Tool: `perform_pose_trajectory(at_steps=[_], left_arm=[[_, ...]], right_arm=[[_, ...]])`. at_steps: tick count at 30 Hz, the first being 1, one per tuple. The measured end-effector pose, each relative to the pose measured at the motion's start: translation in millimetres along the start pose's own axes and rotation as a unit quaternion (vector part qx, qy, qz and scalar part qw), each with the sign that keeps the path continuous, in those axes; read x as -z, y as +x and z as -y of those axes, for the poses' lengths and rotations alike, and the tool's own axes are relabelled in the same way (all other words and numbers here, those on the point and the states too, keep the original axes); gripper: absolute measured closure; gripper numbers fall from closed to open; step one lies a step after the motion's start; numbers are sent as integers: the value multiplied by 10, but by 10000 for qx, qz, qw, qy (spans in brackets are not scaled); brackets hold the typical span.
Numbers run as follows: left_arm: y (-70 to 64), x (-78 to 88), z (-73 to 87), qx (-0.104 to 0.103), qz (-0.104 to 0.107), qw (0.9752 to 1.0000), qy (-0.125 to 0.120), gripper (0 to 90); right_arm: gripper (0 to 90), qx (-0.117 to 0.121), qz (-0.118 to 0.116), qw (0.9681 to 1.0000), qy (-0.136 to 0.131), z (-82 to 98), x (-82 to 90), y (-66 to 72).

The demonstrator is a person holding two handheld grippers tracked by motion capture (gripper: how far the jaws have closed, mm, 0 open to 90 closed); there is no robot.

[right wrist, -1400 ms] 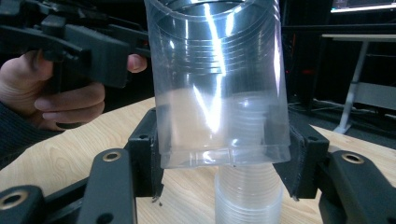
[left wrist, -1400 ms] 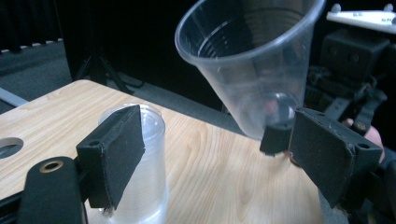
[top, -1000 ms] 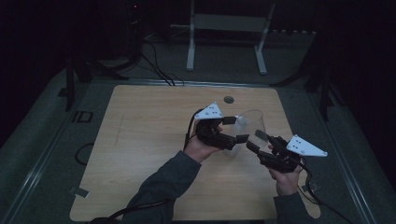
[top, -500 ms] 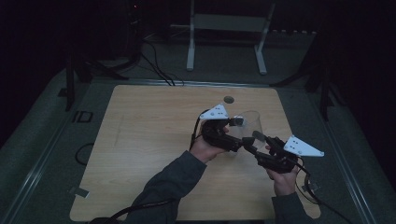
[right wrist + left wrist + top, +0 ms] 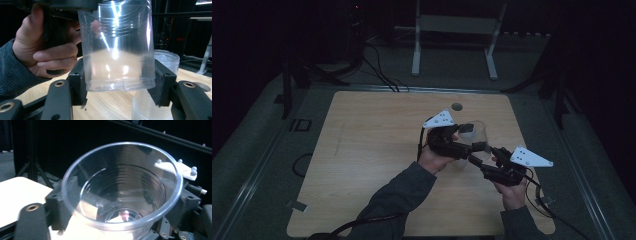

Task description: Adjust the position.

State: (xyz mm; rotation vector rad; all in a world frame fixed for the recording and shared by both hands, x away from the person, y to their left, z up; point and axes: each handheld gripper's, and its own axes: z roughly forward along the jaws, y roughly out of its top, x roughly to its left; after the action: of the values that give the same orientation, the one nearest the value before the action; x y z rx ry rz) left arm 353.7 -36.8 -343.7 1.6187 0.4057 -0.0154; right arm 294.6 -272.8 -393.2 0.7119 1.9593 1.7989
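Observation:
A clear plastic cup (image 5: pixel 474 144) (image 5: pixel 117 50) hangs above the table between both grippers. My right gripper (image 5: pixel 117 87) (image 5: pixel 479 151) is shut on it, with a black pad pressed on each side just above its base. In the left gripper view I look down into the cup's mouth (image 5: pixel 120 195). My left gripper (image 5: pixel 122 202) (image 5: pixel 468 136) straddles the cup below its rim, and its jaws have just been closing onto the wall. A pad sits against each side. A hand (image 5: pixel 50 55) grips the left gripper's handle.
A stack of clear cups (image 5: pixel 160 100) stands upside down on the wooden table (image 5: pixel 372 150) just behind the held cup. A round hole (image 5: pixel 456 106) lies near the table's far edge. A white metal stand (image 5: pixel 457 25) and cables are on the floor beyond.
The right gripper has edged slightly left toward the left one. The cup stays held between them and the left hand has hardly moved.

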Motion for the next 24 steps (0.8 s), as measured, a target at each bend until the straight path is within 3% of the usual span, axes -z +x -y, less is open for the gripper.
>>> perform_pose_trajectory(at_steps=[11, 24], left_arm=[[-28, 4, -6, -128, 24, 9999, 58, 293], [-47, 0, -6, -302, -191, 9991, 229, 301]], right_arm=[[367, 132, -114, 9993, 346, -57, 30, -21], [310, 279, 83, 9971, 699, -50, 110, -37]])
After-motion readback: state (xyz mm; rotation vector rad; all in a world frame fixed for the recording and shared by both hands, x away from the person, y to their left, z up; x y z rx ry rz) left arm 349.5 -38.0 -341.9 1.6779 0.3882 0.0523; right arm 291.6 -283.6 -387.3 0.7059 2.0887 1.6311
